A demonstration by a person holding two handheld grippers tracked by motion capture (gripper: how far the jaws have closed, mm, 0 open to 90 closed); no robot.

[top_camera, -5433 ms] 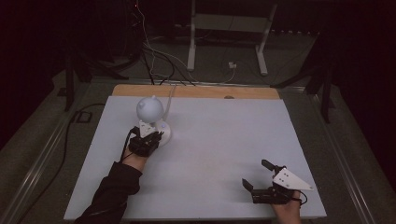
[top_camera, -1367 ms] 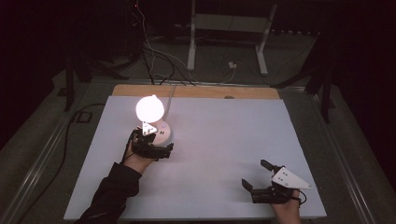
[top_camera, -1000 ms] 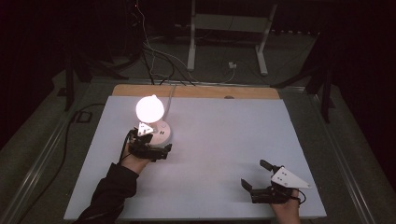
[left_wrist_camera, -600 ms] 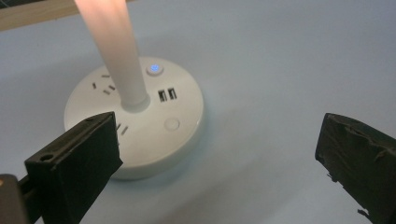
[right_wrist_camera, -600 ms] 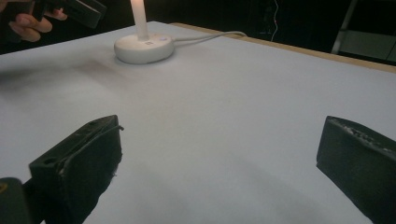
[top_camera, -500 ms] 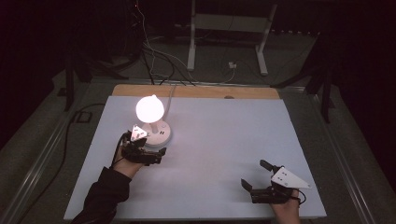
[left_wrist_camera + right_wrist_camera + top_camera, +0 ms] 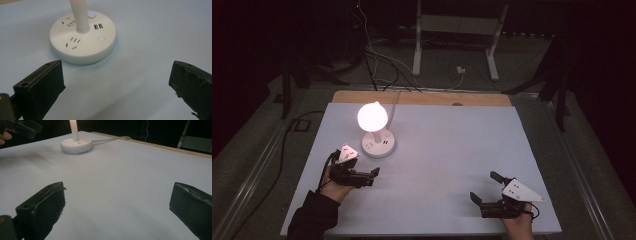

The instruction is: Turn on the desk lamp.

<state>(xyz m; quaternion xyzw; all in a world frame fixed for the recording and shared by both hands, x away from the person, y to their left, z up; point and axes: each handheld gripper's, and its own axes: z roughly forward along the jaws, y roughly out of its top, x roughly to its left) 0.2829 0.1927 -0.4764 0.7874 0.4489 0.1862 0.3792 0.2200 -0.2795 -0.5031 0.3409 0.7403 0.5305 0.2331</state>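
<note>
High view puts the lit lamp (image 7: 373,116) left of centre on the white table (image 7: 452,150), its round base (image 7: 378,145) just above the left gripper (image 7: 362,176), while the right gripper (image 7: 484,200) sits at lower right, both spread with nothing held. Left gripper view shows jaws wide apart below the smooth plastic base (image 7: 83,37) and its thin stem (image 7: 80,15), which looks light, rigid and slippery, with a likely fragile globe, so the stem or base rim seems the safest hold. Right gripper view shows gaping jaws over bare table, the base (image 7: 76,145) at upper left.

Lamp (image 7: 373,117) is lit now, was dark at the first frame. Left gripper (image 7: 373,175) is off the lamp base (image 7: 379,146), pulled back toward the person and lying clear of it, jaws spread wide over bare table (image 7: 447,150).
</note>
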